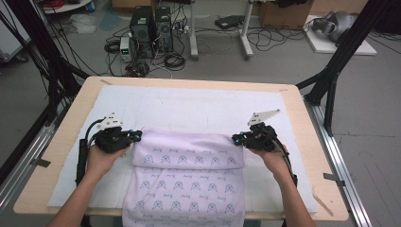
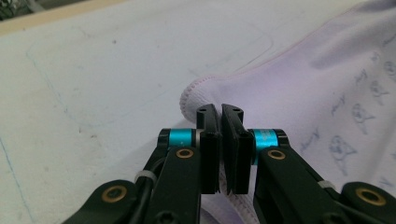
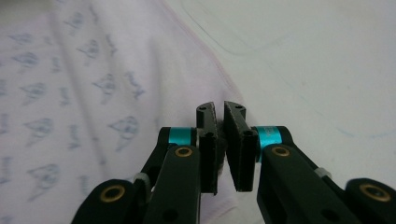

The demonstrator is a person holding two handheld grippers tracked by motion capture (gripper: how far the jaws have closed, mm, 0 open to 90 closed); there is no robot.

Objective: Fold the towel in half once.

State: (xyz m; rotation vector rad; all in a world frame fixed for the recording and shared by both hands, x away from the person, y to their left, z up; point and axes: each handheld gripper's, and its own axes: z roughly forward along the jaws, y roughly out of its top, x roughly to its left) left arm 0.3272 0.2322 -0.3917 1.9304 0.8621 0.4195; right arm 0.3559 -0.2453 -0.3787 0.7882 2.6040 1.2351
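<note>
A lilac towel point(image 1: 189, 161) with a small blue print lies on the white mat point(image 1: 189, 104), and its near part hangs over the table's front edge. Its far part is doubled over into a puffy fold. My left gripper point(image 1: 137, 136) is at the fold's left end and my right gripper point(image 1: 235, 138) at its right end. In the left gripper view the jaws point(image 2: 220, 109) are pressed together over the towel point(image 2: 303, 93), whose stitched hem runs under them. In the right gripper view the jaws point(image 3: 221, 107) are closed on the towel's point(image 3: 93, 70) edge.
The wooden table point(image 1: 189, 81) carries the mat, with bare mat beyond the towel and at both sides. Black frame posts point(image 1: 340, 61) stand at the table's right and left. Computer towers point(image 1: 151, 28) and cables are on the floor behind.
</note>
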